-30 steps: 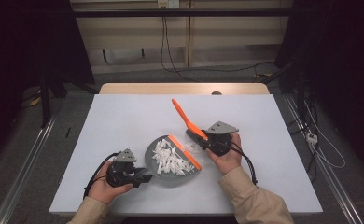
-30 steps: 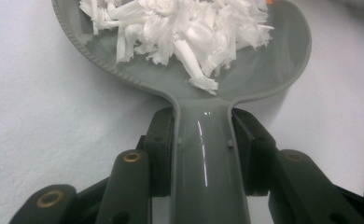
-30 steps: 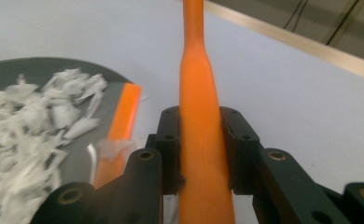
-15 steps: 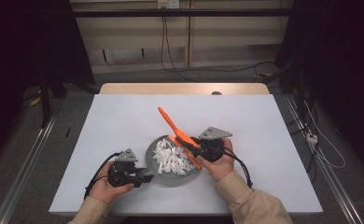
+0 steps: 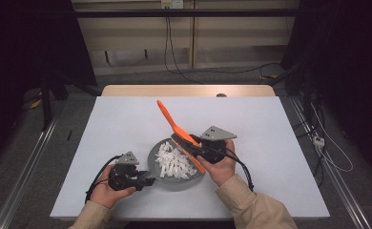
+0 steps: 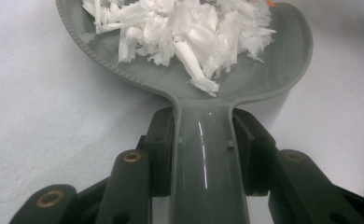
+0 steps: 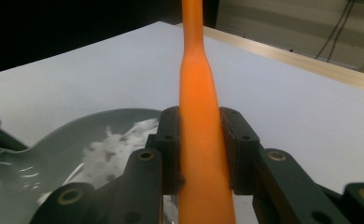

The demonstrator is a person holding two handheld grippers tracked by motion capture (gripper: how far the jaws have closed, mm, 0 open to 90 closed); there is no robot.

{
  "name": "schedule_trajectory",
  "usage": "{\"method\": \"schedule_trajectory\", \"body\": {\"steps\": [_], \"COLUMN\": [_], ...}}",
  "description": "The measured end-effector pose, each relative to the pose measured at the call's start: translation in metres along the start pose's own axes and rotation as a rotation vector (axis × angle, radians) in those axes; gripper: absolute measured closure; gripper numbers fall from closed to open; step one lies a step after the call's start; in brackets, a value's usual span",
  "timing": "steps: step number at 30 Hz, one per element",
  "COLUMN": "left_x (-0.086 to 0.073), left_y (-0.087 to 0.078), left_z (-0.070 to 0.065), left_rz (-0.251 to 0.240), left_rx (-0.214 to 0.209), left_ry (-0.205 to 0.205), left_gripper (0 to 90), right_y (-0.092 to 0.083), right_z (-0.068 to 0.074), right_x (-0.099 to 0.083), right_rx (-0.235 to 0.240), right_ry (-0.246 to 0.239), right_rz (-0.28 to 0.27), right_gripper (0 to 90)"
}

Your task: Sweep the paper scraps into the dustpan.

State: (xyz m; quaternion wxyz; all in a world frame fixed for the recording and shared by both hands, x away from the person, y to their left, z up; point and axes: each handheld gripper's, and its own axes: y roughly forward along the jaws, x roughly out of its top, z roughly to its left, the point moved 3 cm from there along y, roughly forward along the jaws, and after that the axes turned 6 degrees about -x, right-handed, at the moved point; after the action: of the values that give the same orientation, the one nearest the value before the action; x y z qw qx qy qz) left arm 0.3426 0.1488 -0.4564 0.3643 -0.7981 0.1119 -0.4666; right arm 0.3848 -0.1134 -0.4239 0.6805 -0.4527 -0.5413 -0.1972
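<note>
Brush (image 5: 177, 128) swung leftward since a second ago, bristle end now over dustpan (image 5: 199, 178) far rim, handle tip aimed up-away. Desk (image 5: 279, 143) bare around pan. Your left claw (image 5: 148, 181) clenched on pan handle, pan flat on desk near front edge. Paper scraps (image 5: 173, 161) heaped inside. Your right claw (image 5: 197, 149) grasping brush. Judged step: sweeping finished. Next: lift pan level, steady grip, no tilt.
</note>
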Motion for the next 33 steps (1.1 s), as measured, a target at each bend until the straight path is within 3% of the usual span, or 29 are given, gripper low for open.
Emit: {"method": "schedule_trajectory", "body": {"steps": [5, 12, 19, 22, 26, 28, 31, 33], "left_x": [-0.001, -0.005, -0.004, -0.004, -0.005, -0.005, -0.005, -0.005], "left_y": [-0.006, -0.014, -0.011, -0.012, -0.011, -0.011, -0.011, -0.010], "left_z": [0.002, 0.006, 0.006, 0.006, 0.007, 0.007, 0.006, 0.006], "left_rz": [0.001, 0.006, 0.012, 0.012, 0.013, 0.015, 0.016, 0.018], "left_rx": [-0.003, -0.005, -0.010, -0.013, -0.010, -0.009, -0.009, -0.010], "left_ry": [0.001, -0.004, -0.006, -0.008, -0.012, -0.010, -0.009, -0.008], "left_gripper": [62.2, 62.2, 62.2, 62.2, 62.2, 62.2, 62.2, 62.2], "right_y": [0.013, 0.030, 0.029, 0.027, 0.023, 0.020, 0.016, 0.014], "right_z": [-0.012, -0.023, -0.001, 0.006, 0.012, 0.015, 0.017, 0.011], "right_x": [-0.004, -0.015, -0.017, -0.016, -0.011, -0.007, -0.003, 0.000], "right_rx": [-0.044, -0.125, -0.036, 0.020, 0.055, 0.095, 0.074, 0.068], "right_ry": [0.011, -0.056, -0.065, -0.024, 0.000, 0.040, -0.011, 0.013], "right_rz": [0.009, 0.047, 0.100, 0.090, 0.065, 0.055, 0.033, 0.014], "right_gripper": [71.5, 71.5, 69.9, 70.1, 70.9, 71.2, 71.3, 71.3]}}
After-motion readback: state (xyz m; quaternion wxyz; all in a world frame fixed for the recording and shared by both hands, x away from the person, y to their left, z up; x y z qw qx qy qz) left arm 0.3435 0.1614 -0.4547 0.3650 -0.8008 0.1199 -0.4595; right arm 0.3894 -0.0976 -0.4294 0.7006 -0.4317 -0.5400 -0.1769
